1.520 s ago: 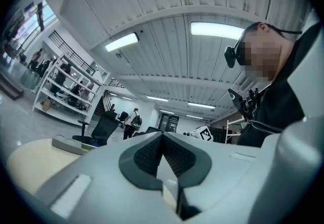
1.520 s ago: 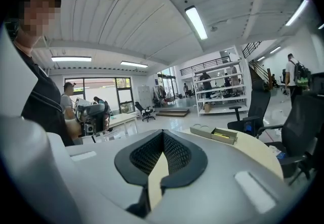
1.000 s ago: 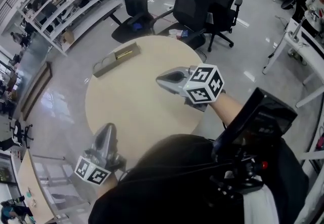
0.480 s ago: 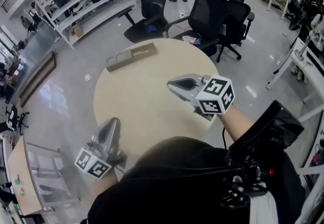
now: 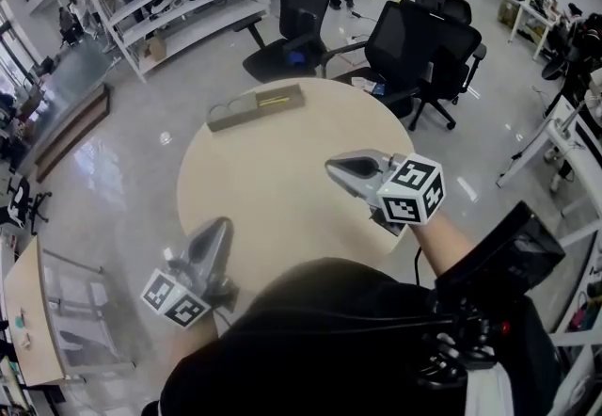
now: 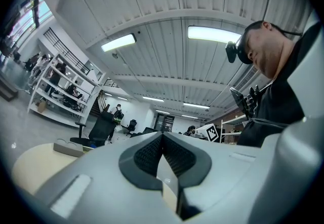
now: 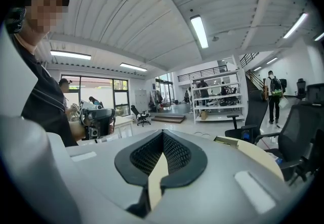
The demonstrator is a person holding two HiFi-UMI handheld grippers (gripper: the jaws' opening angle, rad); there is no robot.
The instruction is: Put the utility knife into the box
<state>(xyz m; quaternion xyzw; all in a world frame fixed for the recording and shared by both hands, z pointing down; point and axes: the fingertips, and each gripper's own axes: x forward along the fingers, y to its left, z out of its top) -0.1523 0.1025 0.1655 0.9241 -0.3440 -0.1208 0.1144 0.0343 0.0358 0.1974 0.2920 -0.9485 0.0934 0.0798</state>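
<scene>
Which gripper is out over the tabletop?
The right gripper: it is well over the round table, toward the box. The left gripper is only at the near rim.

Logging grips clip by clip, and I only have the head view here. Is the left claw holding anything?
Observer: No. The left claw is shut, with nothing between its jaws.
Operator: And the other one?
Observer: The right claw is shut too, and it is empty as well.
</scene>
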